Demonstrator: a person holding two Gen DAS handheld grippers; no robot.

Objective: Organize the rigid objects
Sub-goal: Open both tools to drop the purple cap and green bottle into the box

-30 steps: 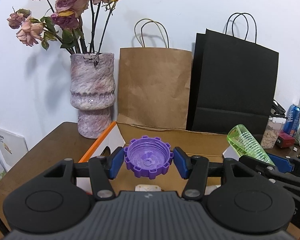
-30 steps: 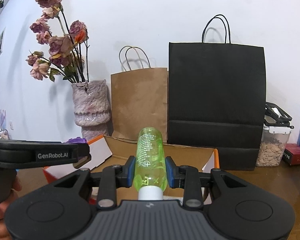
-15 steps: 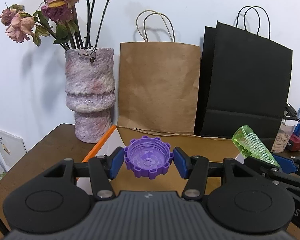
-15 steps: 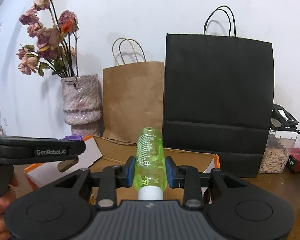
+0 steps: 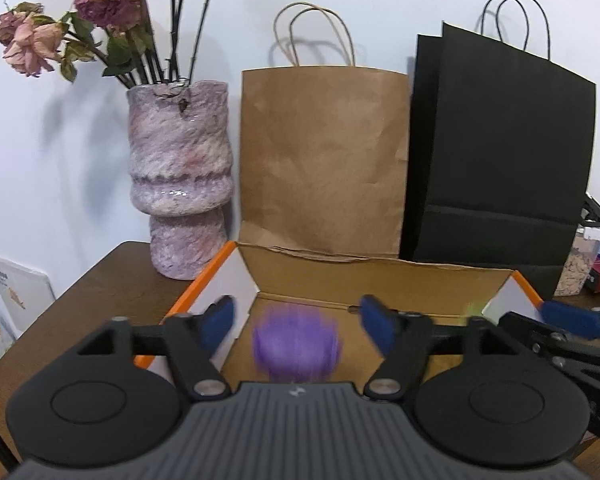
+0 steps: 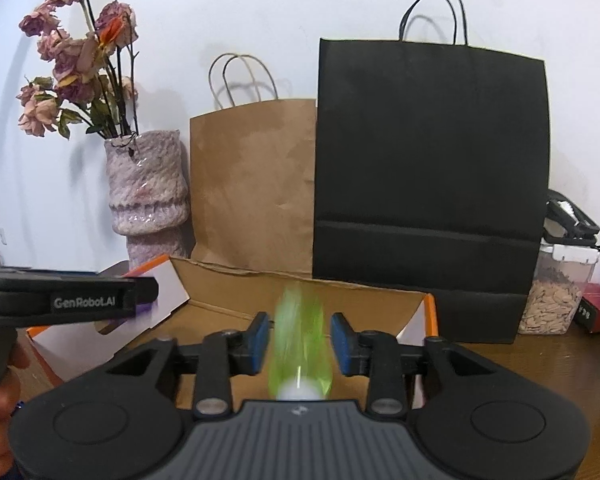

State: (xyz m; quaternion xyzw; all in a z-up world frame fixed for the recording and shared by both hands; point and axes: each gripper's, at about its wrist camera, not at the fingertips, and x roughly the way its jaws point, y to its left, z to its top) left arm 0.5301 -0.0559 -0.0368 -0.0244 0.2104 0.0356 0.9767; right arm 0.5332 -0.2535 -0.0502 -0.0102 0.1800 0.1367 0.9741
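My left gripper (image 5: 296,318) has its two blue pads spread wide apart over the open cardboard box (image 5: 380,276). The purple lid (image 5: 297,346) is between the pads but touches neither one. It looks blurry and sits above the brown floor of the box, close to the gripper's body.

My right gripper (image 6: 299,338) is also over the box, and its blue pads are apart too. The green bottle (image 6: 300,346) is between them with a small gap on each side, so nothing is pinching it. It is blurry, and its white cap end (image 6: 298,392) points back at the gripper. In the left camera I see only a tiny bit of green near the box's right wall.

The box has orange edges and white side flaps (image 5: 224,292). Behind the box a brown paper bag (image 5: 324,160) and a black paper bag (image 5: 500,152) stand against the wall, side by side. Left of the brown bag, just behind the box's left corner, is a pink and purple vase (image 5: 180,176) with dried roses (image 5: 32,44). To the right of the box, past the black bag, is a clear jar of seeds (image 6: 552,300). Everything sits on a dark wooden table (image 5: 100,280).
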